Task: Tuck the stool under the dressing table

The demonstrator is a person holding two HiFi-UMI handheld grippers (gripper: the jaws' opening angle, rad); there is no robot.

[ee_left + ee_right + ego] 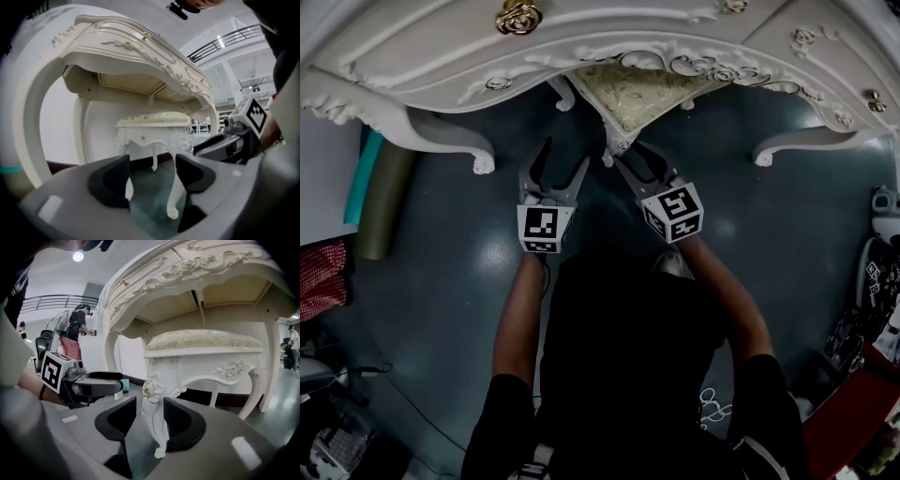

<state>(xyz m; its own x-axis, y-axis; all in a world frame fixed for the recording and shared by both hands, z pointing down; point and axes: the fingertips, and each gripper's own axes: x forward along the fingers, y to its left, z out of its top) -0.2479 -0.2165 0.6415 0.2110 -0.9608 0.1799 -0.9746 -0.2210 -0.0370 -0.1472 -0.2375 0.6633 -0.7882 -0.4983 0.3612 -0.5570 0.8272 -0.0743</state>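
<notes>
Cabriole legs of dressing table (441, 56) seen ahead on either side of grippers. Olive-and-teal roll (380, 197) seen well left of left gripper (152, 159). Glossy dark floor (469, 272) beneath. Stool (206, 352) set just ahead of both grippers, partly under tabletop. Left gripper held open, nothing between jaws, stool legs viewed beyond gap. Right gripper (149, 404) open, carved front leg (157, 432) bracketed between jaws, sliver of gap at one pad. White carved wood, floral cushion (206, 339), gilt rose knob (517, 17).

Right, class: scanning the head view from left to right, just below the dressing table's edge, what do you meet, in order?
olive-green roll → dressing table leg at picture left → left gripper → right gripper → dressing table leg at picture right
</notes>
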